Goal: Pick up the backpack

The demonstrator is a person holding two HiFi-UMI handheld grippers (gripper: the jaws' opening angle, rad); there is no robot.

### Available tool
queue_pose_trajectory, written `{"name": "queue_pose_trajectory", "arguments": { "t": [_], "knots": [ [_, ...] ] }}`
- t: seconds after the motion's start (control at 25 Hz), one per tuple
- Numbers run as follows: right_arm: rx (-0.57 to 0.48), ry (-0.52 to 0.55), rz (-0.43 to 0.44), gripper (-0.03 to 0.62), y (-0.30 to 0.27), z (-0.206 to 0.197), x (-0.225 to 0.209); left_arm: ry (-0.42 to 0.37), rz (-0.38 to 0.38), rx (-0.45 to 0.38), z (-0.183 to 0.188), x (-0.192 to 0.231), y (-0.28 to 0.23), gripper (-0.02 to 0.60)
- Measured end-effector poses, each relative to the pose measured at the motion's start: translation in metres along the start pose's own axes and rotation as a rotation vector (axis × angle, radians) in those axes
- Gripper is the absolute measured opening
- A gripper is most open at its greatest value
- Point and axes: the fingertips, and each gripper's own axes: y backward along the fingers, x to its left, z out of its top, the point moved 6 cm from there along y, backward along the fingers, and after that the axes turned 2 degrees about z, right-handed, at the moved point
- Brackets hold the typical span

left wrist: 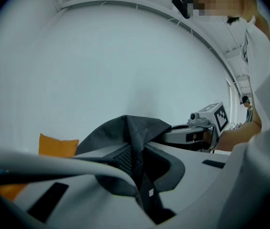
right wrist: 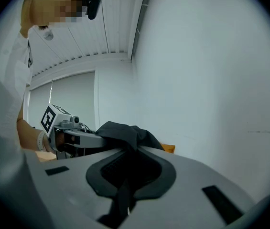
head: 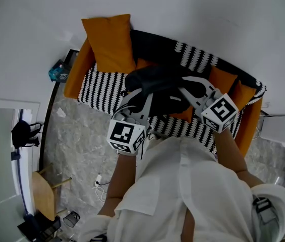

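Observation:
A black backpack hangs lifted above the sofa, held from both sides. My left gripper is shut on its dark fabric, which bunches up out of the closed jaws in the left gripper view. Opposite it, my right gripper is also shut on the backpack's fabric. Each gripper view shows the other gripper across the bag: the right gripper and the left gripper. Most of the bag's body is hidden below the jaws in the gripper views.
Below the bag stands a sofa with a black-and-white striped cover and orange cushions. A white wall lies behind it. On the marble floor at left are a teal box, a wooden stool and a black bag.

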Motion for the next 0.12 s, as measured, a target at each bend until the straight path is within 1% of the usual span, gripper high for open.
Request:
{"name": "queue_pose_trajectory", "arguments": {
  "t": [0.12],
  "knots": [
    [0.004, -0.007, -0.008, 0.029, 0.0015, -0.0011, -0.0013, -0.004, -0.001, 0.000, -0.0001, -0.0013, -0.0002, 0.043]
  ]
}}
